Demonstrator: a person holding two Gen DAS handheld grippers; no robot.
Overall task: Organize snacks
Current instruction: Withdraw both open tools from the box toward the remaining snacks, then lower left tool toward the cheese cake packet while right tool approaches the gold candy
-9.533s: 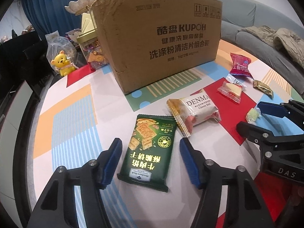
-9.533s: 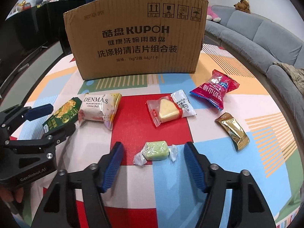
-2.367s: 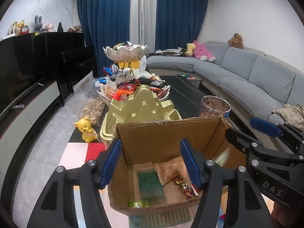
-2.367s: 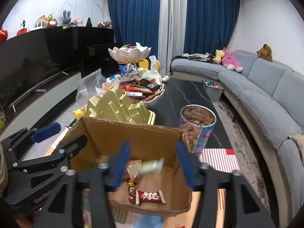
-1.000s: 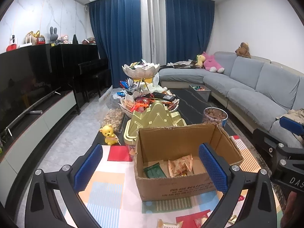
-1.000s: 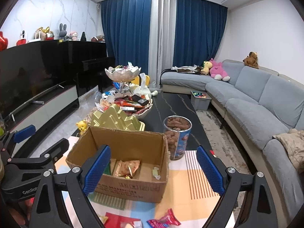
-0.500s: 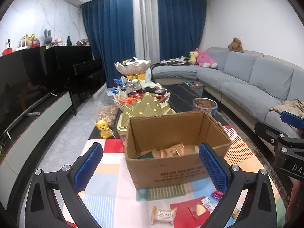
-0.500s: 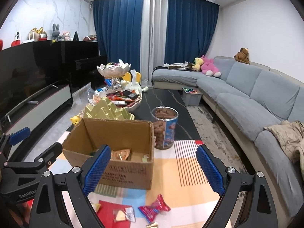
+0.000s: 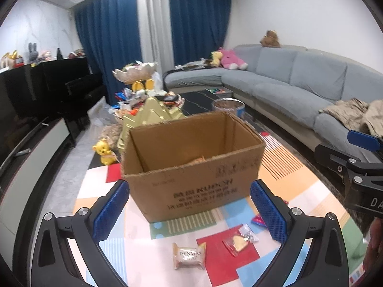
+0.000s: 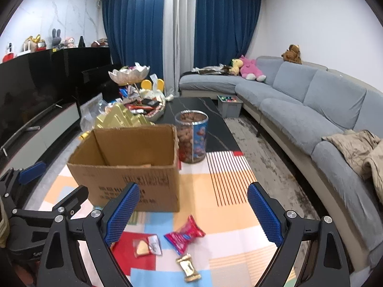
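On the patterned table point(image 10: 234, 234), before the open-topped box point(image 10: 134, 181): gold candy point(image 10: 189, 268), long axis pointing away; left gripper point(image 9: 191, 212) and right gripper point(image 10: 191, 215) spread wide, empty.

box point(image 9: 191, 167) blocks ahead | mat point(image 10: 222, 236) before it open, wrappers scattered

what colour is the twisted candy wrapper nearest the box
Red candy wrapper, clearest in the right wrist view.
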